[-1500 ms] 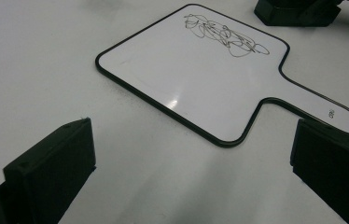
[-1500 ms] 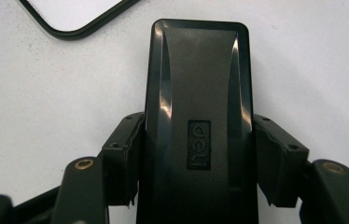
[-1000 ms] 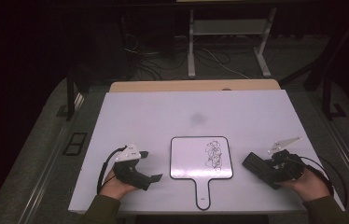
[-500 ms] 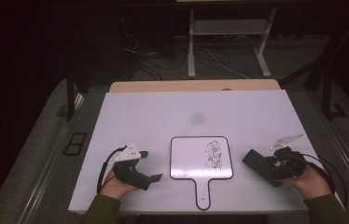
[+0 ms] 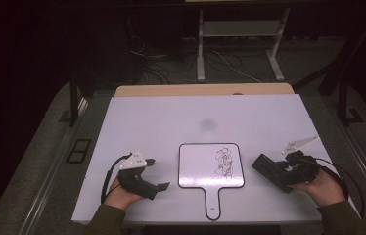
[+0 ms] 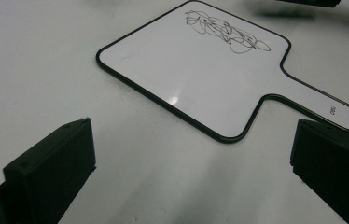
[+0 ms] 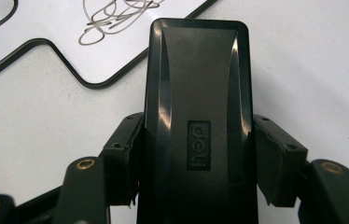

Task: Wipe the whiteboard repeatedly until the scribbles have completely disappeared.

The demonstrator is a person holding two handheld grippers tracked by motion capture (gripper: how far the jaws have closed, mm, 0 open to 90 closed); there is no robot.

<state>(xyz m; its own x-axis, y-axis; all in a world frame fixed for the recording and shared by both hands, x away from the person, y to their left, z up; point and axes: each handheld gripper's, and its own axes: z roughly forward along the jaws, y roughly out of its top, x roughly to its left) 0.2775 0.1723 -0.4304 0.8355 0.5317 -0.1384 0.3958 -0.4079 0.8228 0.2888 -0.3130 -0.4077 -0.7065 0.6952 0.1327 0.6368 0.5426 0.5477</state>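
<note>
Change: the right gripper (image 5: pixel 269 169) and its hand have crept a little nearer the whiteboard since a second ago; the left side looks the same as before.
Writing: the black eraser (image 7: pixel 196 116) carries an embossed "deli" badge; the whiteboard (image 5: pixel 211 166) bears a tangled black scribble (image 5: pixel 224 163) on its right half, and a tiny mark on the handle is too small to read.
Right gripper: jaws pinched on the eraser's two long sides, eraser pointing toward the whiteboard's right edge, just beside it.
Left gripper (image 5: pixel 159 190): jaws spread wide, nothing between them, resting on the white table (image 5: pixel 171 122) left of the whiteboard.
Hands: both come in from the near edge, the left hand (image 5: pixel 121 193) wrapped round its grip, the right hand (image 5: pixel 324 187) likewise.
Whiteboard: flat on the table between the two grippers, handle toward the person.
</note>
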